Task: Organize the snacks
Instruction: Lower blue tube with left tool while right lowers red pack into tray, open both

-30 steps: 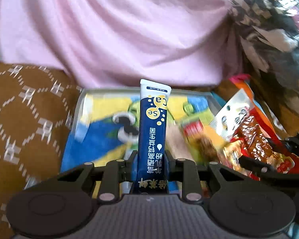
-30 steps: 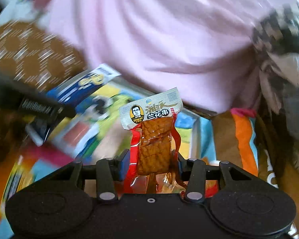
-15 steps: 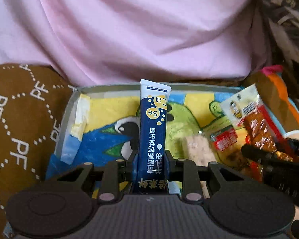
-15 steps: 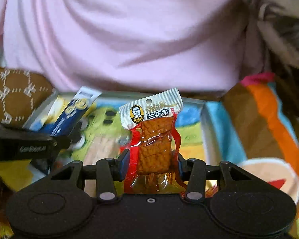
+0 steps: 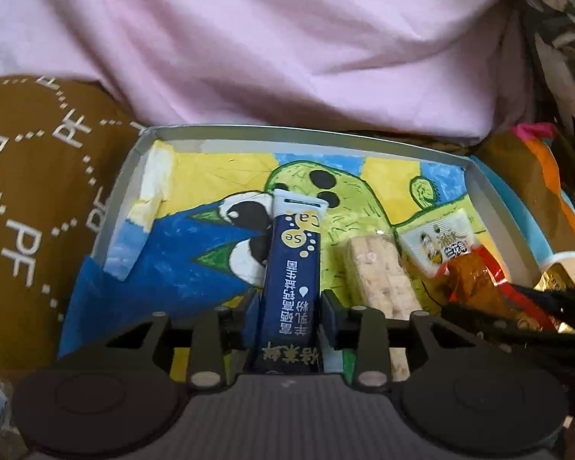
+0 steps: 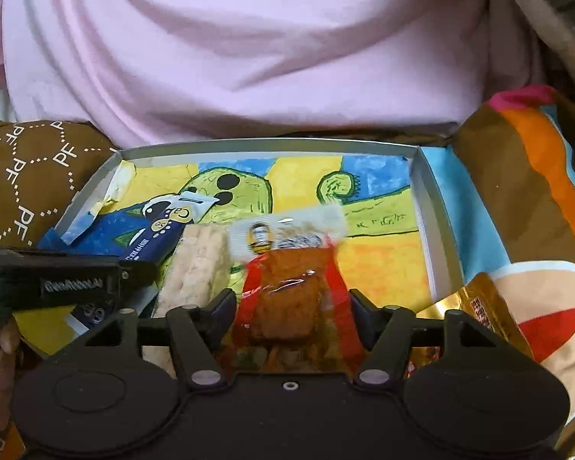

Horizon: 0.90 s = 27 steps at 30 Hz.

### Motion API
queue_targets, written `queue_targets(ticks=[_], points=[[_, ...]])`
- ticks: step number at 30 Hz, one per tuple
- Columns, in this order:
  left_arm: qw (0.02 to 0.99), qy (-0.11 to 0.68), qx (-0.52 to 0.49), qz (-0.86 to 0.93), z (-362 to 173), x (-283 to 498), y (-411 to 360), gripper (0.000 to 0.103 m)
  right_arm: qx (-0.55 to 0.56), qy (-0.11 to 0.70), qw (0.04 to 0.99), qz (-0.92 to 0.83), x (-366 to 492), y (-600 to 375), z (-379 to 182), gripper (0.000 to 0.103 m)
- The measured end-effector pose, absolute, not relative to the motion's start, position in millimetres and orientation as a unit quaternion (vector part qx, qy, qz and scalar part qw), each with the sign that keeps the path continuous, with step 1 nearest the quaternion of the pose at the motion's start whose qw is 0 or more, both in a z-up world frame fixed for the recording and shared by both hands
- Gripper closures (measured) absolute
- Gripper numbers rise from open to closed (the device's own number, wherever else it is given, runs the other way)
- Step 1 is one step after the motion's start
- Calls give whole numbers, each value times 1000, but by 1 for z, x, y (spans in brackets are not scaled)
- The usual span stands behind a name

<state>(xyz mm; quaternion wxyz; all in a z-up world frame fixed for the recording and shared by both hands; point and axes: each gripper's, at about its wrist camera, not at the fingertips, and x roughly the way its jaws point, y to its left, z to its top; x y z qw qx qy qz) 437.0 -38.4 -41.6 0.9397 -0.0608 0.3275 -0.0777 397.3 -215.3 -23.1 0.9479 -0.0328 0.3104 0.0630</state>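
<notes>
My left gripper [image 5: 289,303] is shut on a dark blue stick packet [image 5: 293,268] and holds it over the shallow grey box [image 5: 287,132] with a painted cactus picture inside. A pale rice-cracker bar [image 5: 379,272] lies in the box to its right. My right gripper [image 6: 293,306] has its jaws wide apart around a red spicy tofu-skewer packet [image 6: 287,268], which looks blurred and loose between them, low over the box [image 6: 272,145]. The blue packet [image 6: 161,237] and the cracker bar [image 6: 199,264] also show in the right wrist view.
A pink cloth [image 5: 287,46] hangs behind the box. A brown patterned cushion [image 5: 27,199] lies on the left. A colourful blanket [image 6: 517,199] and a gold snack packet [image 6: 483,314] lie on the right.
Both grippers have moved in over the box and lower. My right gripper's jaws have spread and the red packet has slipped down between them. The left still grips the blue packet.
</notes>
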Motion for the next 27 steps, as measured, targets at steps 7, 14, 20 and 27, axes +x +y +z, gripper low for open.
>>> queue_targets(ticks=[7, 14, 20, 27], points=[[946, 310, -86, -44, -28, 417, -16, 28, -35, 274, 959, 60, 371, -212, -6, 16], [959, 268, -89, -10, -8, 383, 5, 5, -16, 237, 970, 50, 338, -210, 14, 1], [971, 224, -89, -3, 12, 339, 16, 1, 5, 216, 976, 24, 299, -210, 36, 1], [977, 195, -89, -12, 31, 282, 19, 0, 0, 181, 984, 2, 236, -211, 55, 1]])
